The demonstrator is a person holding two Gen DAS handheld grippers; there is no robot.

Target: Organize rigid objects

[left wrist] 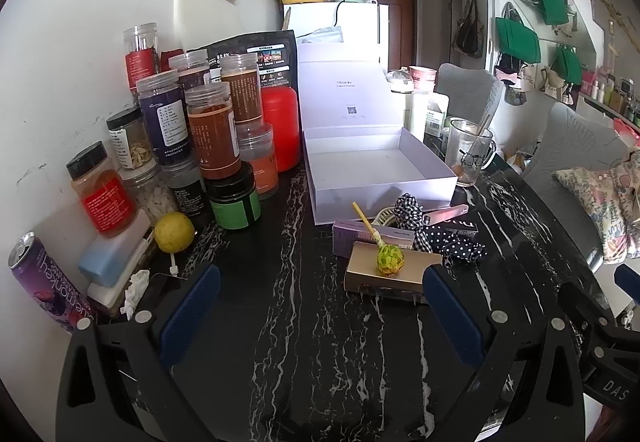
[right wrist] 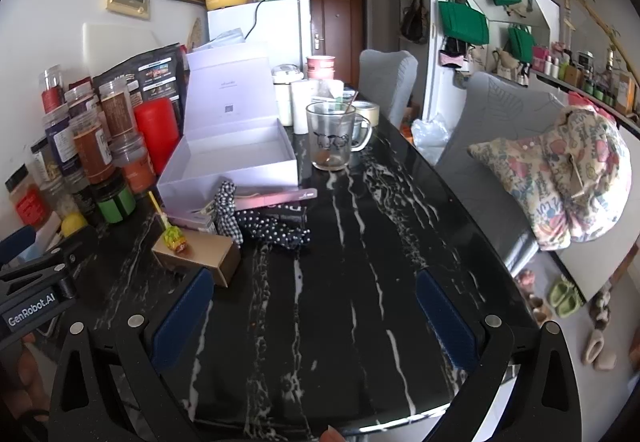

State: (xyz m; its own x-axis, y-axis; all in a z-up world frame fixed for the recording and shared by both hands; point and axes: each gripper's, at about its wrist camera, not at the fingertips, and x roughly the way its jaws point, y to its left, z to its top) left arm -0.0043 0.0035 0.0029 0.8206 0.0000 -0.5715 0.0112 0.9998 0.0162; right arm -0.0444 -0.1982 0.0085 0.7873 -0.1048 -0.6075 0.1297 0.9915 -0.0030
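An open white box point(left wrist: 380, 165) point(right wrist: 232, 157) stands on the black marble table point(left wrist: 300, 322) point(right wrist: 340, 262) with its lid tilted back. In front of it lie a gold box point(left wrist: 384, 278) point(right wrist: 200, 256) with a green lollipop point(left wrist: 389, 258) point(right wrist: 174, 236) on top, a purple box point(left wrist: 372, 238), a pink flat case point(left wrist: 448, 211) point(right wrist: 276, 197) and patterned hair ties point(left wrist: 452, 242) point(right wrist: 276, 230). My left gripper point(left wrist: 320, 318) is open just short of the gold box. My right gripper point(right wrist: 312, 318) is open over bare table, right of the gold box.
Jars and bottles point(left wrist: 208, 129) point(right wrist: 92, 145) crowd the left wall side, with a lemon point(left wrist: 174, 232) and a purple can point(left wrist: 44, 282). A glass mug point(left wrist: 468, 153) point(right wrist: 332, 137) stands right of the white box. Grey chairs point(right wrist: 500, 129) line the table's right edge.
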